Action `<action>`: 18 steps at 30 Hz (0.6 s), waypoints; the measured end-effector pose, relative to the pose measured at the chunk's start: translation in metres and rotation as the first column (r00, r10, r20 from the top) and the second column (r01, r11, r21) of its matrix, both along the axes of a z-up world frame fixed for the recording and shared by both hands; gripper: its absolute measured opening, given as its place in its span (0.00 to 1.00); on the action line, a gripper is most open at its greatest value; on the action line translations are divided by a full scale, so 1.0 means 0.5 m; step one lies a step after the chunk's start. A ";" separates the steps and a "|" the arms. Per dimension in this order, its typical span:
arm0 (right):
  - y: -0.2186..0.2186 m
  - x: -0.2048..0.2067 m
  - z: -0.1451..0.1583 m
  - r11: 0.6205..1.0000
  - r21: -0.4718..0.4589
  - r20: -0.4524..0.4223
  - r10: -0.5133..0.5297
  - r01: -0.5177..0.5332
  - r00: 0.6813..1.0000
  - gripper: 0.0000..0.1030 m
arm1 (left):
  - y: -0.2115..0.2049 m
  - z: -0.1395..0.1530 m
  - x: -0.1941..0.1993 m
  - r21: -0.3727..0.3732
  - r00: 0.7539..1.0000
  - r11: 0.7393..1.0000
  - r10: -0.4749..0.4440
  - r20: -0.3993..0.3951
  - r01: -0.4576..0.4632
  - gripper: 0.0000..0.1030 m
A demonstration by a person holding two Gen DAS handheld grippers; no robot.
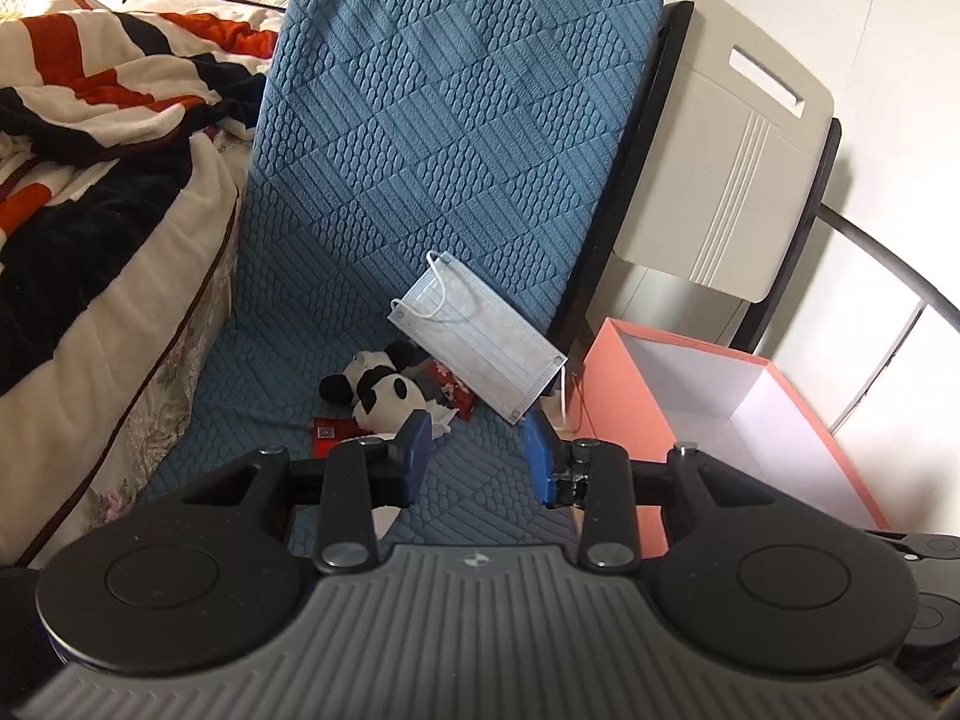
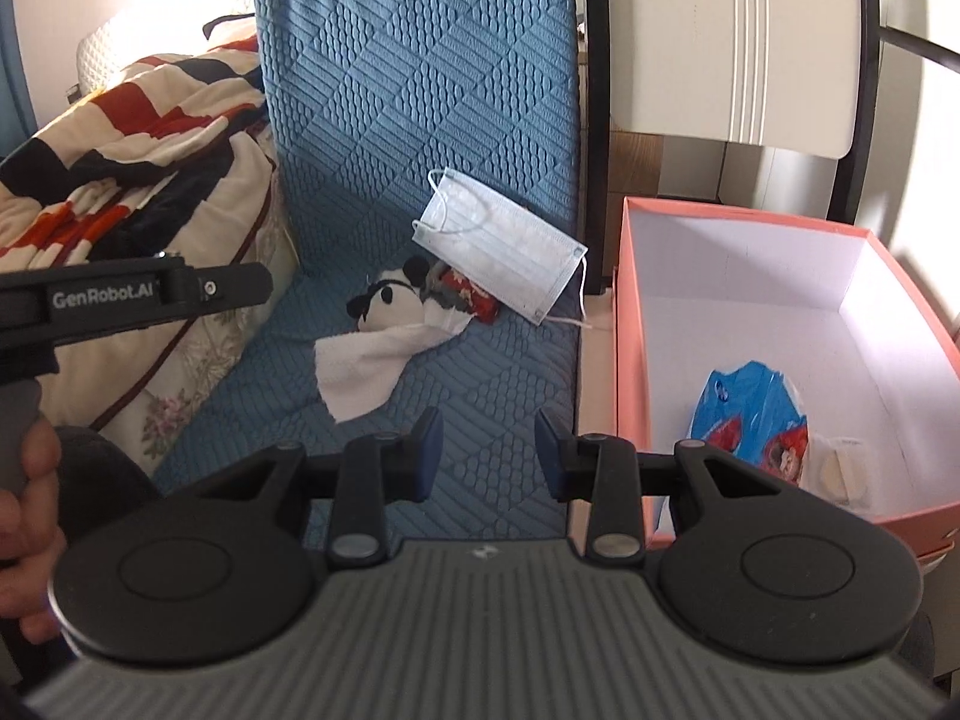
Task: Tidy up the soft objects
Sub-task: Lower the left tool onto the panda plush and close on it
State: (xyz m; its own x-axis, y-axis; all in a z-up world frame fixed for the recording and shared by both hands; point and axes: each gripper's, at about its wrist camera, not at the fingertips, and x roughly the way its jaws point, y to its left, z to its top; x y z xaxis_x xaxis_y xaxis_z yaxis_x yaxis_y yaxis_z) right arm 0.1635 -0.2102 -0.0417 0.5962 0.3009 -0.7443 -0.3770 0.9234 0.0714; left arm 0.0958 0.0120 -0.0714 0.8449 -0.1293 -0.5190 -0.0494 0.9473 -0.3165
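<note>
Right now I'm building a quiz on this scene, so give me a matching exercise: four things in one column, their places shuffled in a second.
Things:
1. face mask
2. blue packet
3. white cloth
4. striped blanket

Places:
A. inside the pink box
B. piled on the bed left of the blue cushion
C. leaning against the cushion's upright back
D. draped over the panda toy

Pairs: 1-C, 2-A, 3-D, 4-B
</note>
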 end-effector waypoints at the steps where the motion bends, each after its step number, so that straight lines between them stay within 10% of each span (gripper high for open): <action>1: 0.002 0.000 -0.004 1.000 -0.003 -0.004 -0.003 0.003 1.000 0.36 | 0.003 -0.006 0.003 -0.004 1.000 1.000 -0.001 -0.005 0.001 0.38; 18: 0.036 0.072 -0.059 0.995 -0.085 0.024 0.059 -0.057 0.998 0.35 | 0.013 -0.053 0.115 -0.003 1.000 1.000 -0.001 -0.029 0.001 0.38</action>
